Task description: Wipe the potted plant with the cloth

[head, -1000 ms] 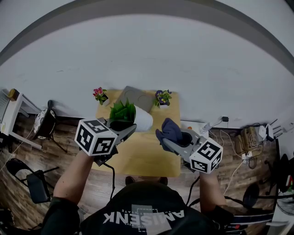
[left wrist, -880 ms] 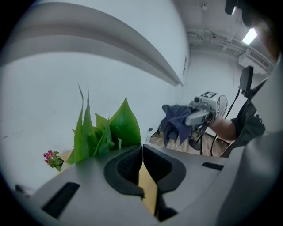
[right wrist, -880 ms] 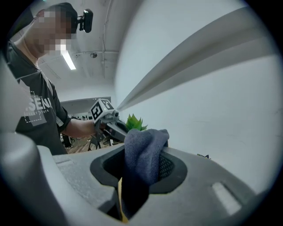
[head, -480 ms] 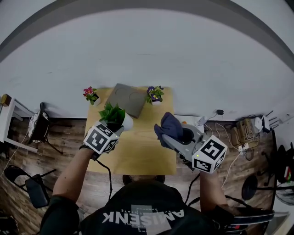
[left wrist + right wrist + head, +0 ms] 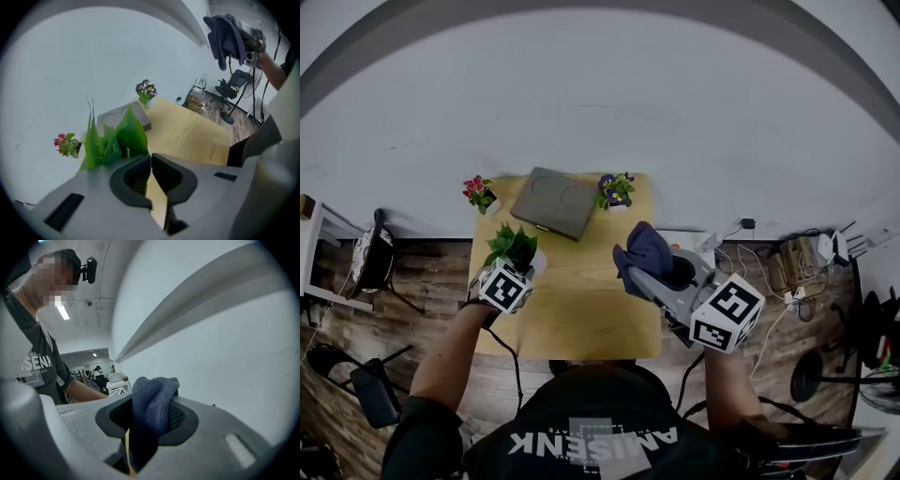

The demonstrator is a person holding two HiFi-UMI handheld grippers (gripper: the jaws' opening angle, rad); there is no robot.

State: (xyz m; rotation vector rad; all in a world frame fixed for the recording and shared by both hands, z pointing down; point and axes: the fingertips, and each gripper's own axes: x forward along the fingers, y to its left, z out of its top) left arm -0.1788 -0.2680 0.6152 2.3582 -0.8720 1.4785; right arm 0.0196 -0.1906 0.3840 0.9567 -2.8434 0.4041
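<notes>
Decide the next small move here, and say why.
Probably bring the cloth, clamped in the right gripper, left onto the plant: the left gripper holds it at the table's left side, and cloth and leaves are apart.
</notes>
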